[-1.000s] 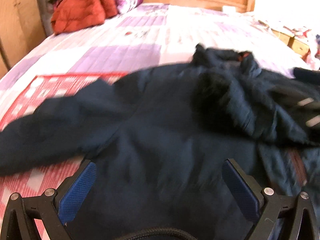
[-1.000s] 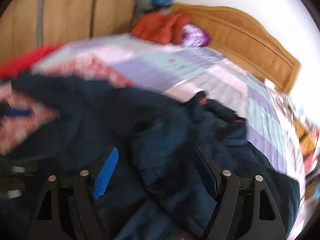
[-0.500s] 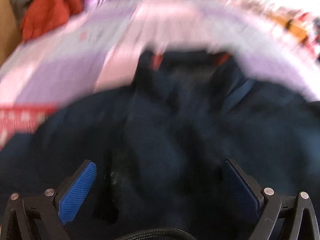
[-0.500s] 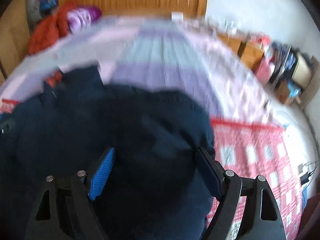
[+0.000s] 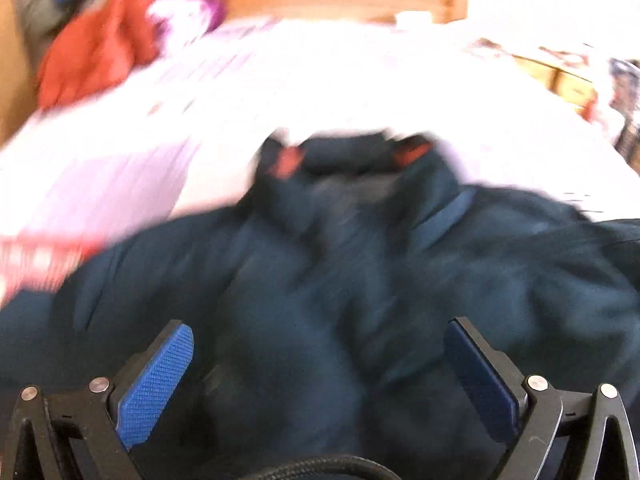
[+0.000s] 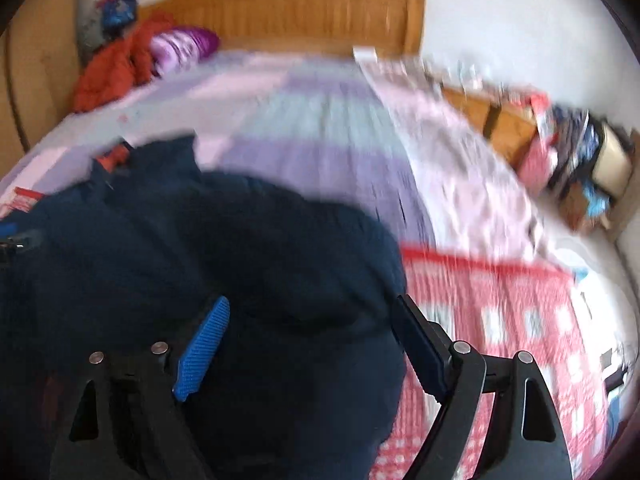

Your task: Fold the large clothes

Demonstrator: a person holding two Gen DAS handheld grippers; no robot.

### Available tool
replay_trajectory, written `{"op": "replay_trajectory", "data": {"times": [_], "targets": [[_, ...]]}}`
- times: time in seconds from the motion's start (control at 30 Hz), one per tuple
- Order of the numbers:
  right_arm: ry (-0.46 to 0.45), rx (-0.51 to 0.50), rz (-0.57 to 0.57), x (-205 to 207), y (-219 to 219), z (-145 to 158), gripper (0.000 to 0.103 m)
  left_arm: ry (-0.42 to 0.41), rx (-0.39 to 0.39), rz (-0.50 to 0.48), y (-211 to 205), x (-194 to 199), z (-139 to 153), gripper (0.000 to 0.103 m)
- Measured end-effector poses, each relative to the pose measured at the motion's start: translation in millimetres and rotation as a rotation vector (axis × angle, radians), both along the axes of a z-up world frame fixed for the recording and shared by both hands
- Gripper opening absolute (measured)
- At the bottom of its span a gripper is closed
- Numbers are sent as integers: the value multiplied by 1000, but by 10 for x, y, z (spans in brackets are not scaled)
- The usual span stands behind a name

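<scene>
We are looking down over a dark navy jacket (image 5: 328,288) spread across the near part of the bed (image 6: 320,128), its collar end with orange lining pointing toward the wooden headboard (image 6: 288,12). It lies on a lilac striped quilt, with a red-and-white checked cover (image 6: 500,320) showing beside it. Both views are blurred, so the seams and the zip are hard to make out.

The left gripper (image 5: 320,376) hangs over the jacket's body with its blue pads wide apart and nothing pinched between them. The right gripper (image 6: 310,352) is likewise spread wide over the garment's right-hand bulge, close to its edge by the checked cover — cloth lies under the gap, but the pads do not press on it.

We judge the jacket to be thick and soft, probably padded: it mounds up rather than lying flat, so it should be bulky but not heavy, limp in the hold, and inclined to spring back out of a fold. A smooth shell may slip, so we would take hold at firmer places — the hem, a shoulder seam or a cuff — pinching both layers, one gripper at each side.

An orange-red garment (image 6: 116,68) and a purple pillow (image 6: 184,46) sit well apart at the headboard.
</scene>
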State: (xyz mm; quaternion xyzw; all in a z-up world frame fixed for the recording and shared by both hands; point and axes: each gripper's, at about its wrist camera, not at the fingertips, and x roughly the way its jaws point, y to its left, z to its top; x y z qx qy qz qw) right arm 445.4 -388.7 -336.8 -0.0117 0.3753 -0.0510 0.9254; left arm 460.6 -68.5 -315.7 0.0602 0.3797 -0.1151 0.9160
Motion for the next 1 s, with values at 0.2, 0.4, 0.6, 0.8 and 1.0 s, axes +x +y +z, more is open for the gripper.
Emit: {"op": "replay_trajectory", "data": {"times": [0.2, 0.4, 0.6, 0.8, 1.0], "targets": [[120, 0, 22, 490, 124, -170, 86, 154, 75, 63, -91, 416, -350, 103], [182, 137, -103, 516, -612, -480, 86, 104, 85, 12, -16, 269, -515, 103], [62, 131, -161, 52, -578, -244, 88, 74, 67, 27, -51, 176, -387, 103], [112, -34, 72, -428, -57, -405, 88, 57, 40, -63, 132, -91, -509, 103], [134, 110, -212, -773, -856, -511, 91, 116, -17, 3, 424, 3, -564, 103]]}}
